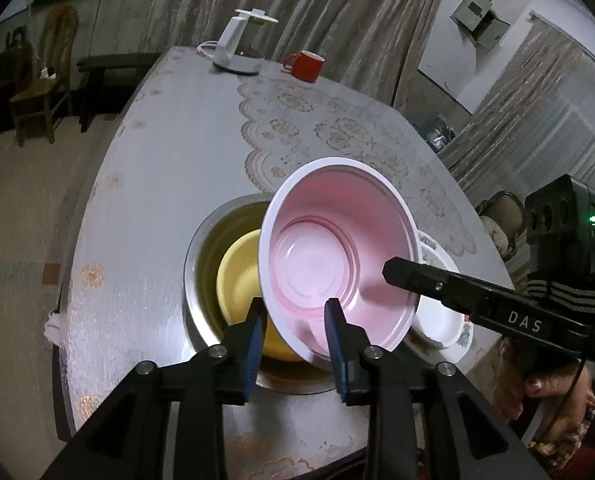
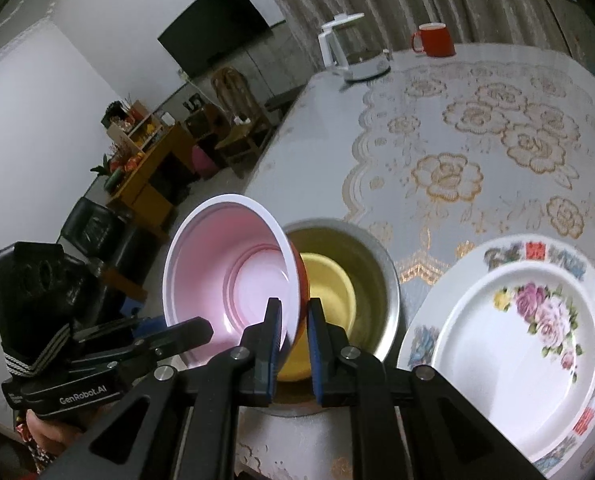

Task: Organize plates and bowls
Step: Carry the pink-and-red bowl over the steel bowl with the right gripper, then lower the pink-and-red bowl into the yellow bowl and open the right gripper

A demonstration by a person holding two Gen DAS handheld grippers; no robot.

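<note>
A pink bowl (image 1: 329,248) with a white rim and red outside hangs tilted over a metal bowl (image 1: 193,264), which holds a yellow bowl (image 1: 237,276). My left gripper (image 1: 295,304) straddles the pink bowl's near rim. One finger is inside and one outside, and a sliver of yellow shows between the outer pad and the rim. In the right wrist view my right gripper (image 2: 295,304) is shut on the pink bowl's (image 2: 233,268) rim, above the metal bowl (image 2: 381,264). A flowered plate (image 2: 517,340) lies on the table to the right.
At the far end of the round table (image 1: 177,140), with its lace-patterned cover, stand a red mug (image 1: 305,65) and a white kettle (image 1: 237,44). The flowered plate (image 1: 441,320) sits close beside the metal bowl. Chairs and a shelf stand beyond the table's left edge.
</note>
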